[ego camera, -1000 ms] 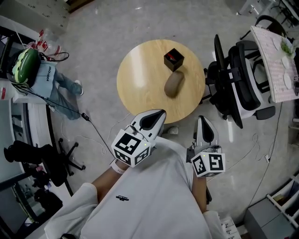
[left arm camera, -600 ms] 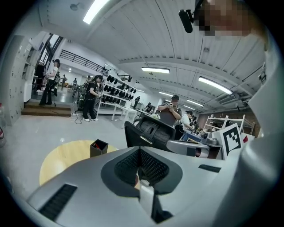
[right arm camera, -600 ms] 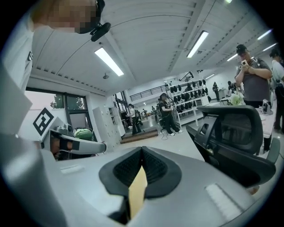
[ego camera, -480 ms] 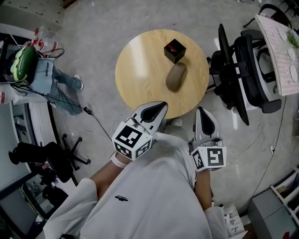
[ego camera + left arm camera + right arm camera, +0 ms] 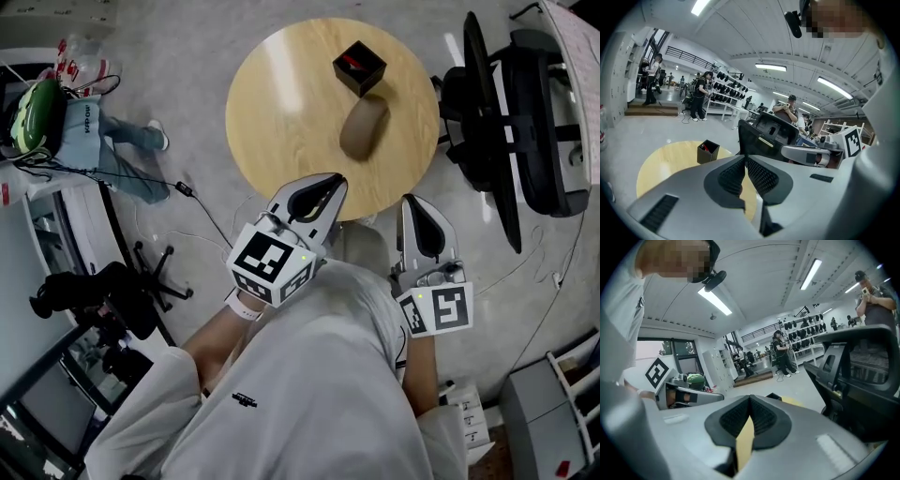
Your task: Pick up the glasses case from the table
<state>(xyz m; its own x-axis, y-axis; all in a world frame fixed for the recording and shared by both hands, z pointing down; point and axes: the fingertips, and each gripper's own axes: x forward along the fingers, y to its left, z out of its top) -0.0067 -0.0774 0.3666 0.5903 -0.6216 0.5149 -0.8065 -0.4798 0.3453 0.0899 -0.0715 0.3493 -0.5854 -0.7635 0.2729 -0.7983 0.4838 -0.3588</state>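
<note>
The glasses case (image 5: 364, 128), a brown oblong, lies on the right part of the round wooden table (image 5: 281, 103), just on the near side of a small black box (image 5: 359, 67) with something red in it; whether case and box touch cannot be made out. The left claw (image 5: 328, 183) hangs over the table's near edge, pointing toward the far right; its jaws are together with nothing between them, and it is well apart from the case. The right claw (image 5: 412, 202) sits off the table, over the floor just near of its near right edge, likewise pressed together and empty; its own view shows the pads meeting at the tips with only yellow tabletop showing beneath. A black office chair (image 5: 511, 112) stands just right of the table; the person's white shirt (image 5: 300, 394) fills the near part of the head view.
</note>
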